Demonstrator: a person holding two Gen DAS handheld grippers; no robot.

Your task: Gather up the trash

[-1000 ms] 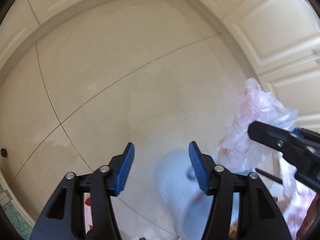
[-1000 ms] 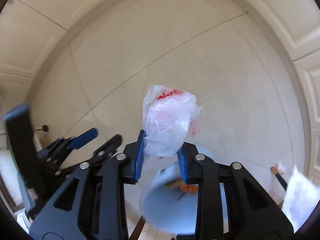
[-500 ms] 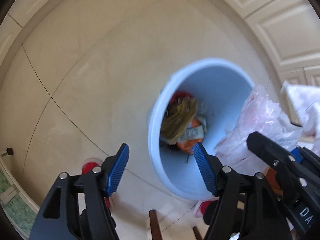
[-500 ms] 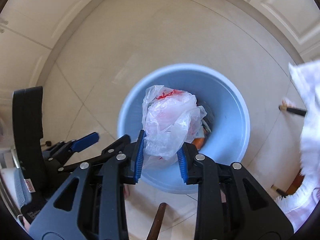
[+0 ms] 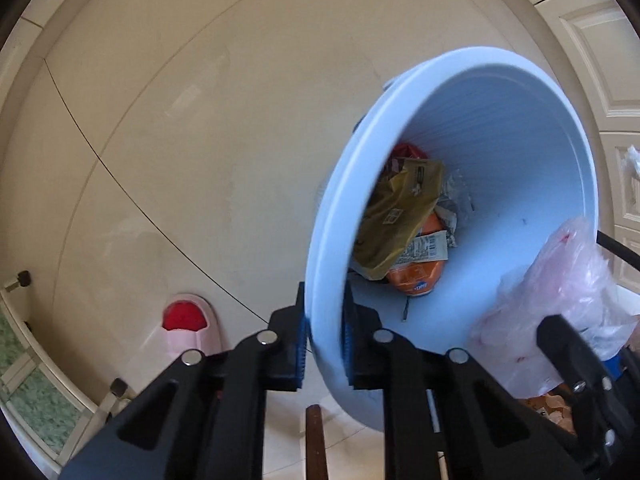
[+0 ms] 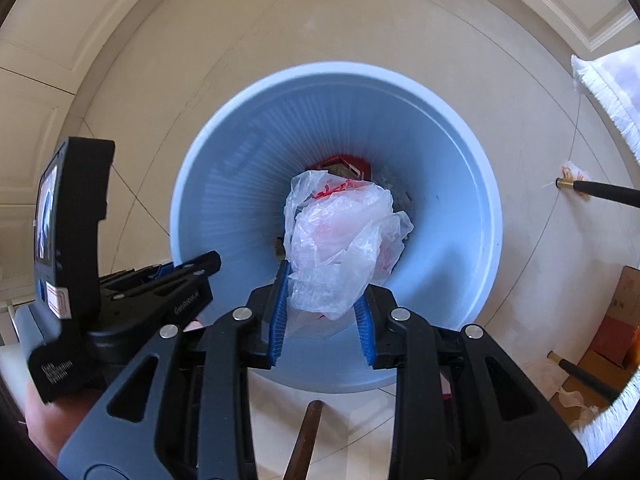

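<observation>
Moved since a second ago: both grippers have dropped from open floor to the mouth of the bin, and the left fingers, then spread wide on nothing, now straddle its rim.

Item 1, nearest. Left gripper [image 5: 324,344]: fingers closing on the near rim of the bin [image 5: 520,92], one blue pad outside the wall, one inside, nearly together with the rim between them. The bin looks tipped toward this camera.

Item 2. Right gripper [image 6: 322,316]: fingers partly open, clamped on a crumpled clear plastic bag [image 6: 340,240] with red marks. The bag is held directly above the bin's opening, most of it bulging free past the fingertips.

Item 3. Bin contents: an olive-yellow wrapper [image 5: 400,216], an orange packet [image 5: 416,280] and other scraps at the bottom.

Item 4, farther. Tiled floor [image 5: 200,120]; a pink-and-red slipper [image 5: 188,328]; loose scraps and a cardboard box [image 6: 616,320] off to the right; white panelled doors beyond.

Risks, as judged: a thin rim pinched on one side could slip or tilt further, spilling the wrappers. The light bag may cling to the pads when released, or drift and land outside the rim if the bin is not steady.
</observation>
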